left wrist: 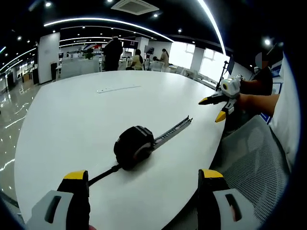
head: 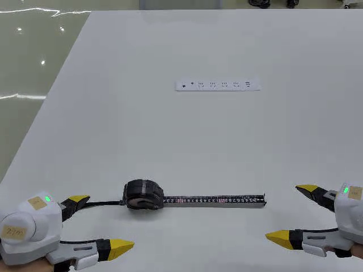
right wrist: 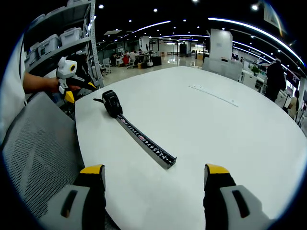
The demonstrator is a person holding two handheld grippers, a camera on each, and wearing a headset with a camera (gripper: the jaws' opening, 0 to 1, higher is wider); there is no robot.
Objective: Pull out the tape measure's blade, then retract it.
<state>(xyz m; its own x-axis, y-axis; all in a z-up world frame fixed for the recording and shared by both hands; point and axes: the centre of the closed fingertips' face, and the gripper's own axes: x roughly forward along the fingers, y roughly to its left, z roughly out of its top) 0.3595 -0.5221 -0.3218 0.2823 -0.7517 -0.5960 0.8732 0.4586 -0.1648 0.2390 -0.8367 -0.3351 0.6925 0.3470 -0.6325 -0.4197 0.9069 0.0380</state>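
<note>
Table (head: 170, 136) bears tape measure (head: 143, 194) between left gripper's (head: 110, 221) and right gripper's (head: 282, 211) fingers (head: 282, 237).

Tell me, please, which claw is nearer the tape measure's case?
The left claw: the case lies just ahead of it, whereas the right claw sits off past the far end of the extended blade.

Blade (right wrist: 146, 141) of the tape measure (right wrist: 112, 103): is carrying a printed scale of pale numerals with red figures at intervals; single figures are blurring, too fine to read surely.

Two tan stickers (head: 12, 232) on the left gripper (head: 108, 221): the lower one is bearing handwritten marks, illegible.

Tan sticker (head: 355, 192) on the right gripper (head: 282, 211): writing is staying unreadable.

Power strip (head: 218, 85): is showing small dark markings, illegible.
</note>
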